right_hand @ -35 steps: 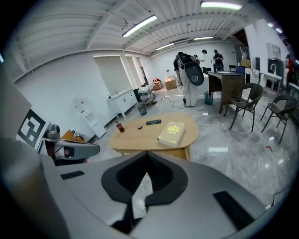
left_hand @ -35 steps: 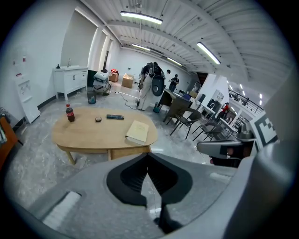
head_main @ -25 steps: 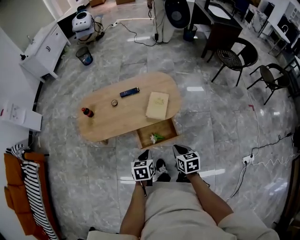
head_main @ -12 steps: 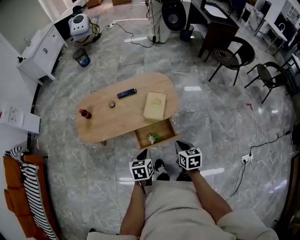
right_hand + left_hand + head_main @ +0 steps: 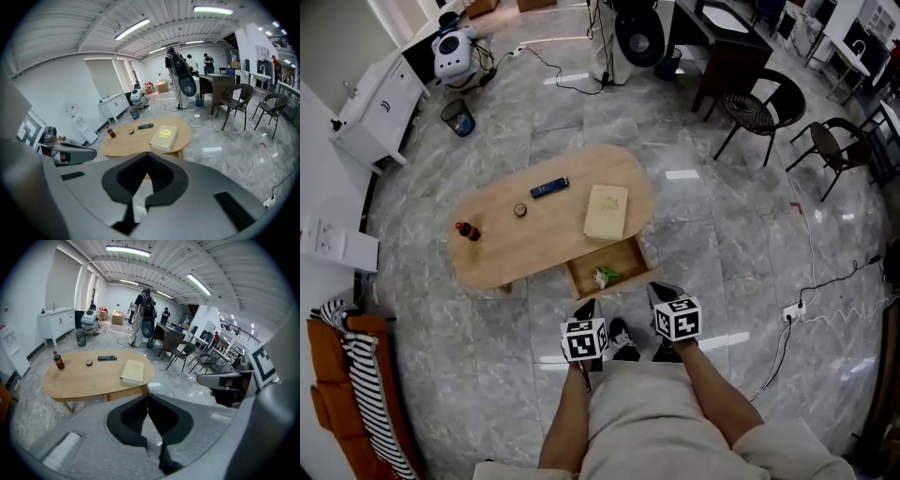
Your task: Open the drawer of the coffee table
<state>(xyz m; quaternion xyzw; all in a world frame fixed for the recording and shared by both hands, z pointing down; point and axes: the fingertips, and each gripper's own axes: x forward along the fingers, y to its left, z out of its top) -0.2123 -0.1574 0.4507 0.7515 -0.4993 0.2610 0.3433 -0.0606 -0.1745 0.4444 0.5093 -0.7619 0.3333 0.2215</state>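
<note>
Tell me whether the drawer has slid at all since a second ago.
No. The drawer sticks out from the coffee table edge, below the book, by the same amount as before; only the camera has shifted slightly.

The oval wooden desk (image 5: pixel 546 230) stands on the floor; its drawer (image 5: pixel 607 267) is pulled open, small things inside.
</note>
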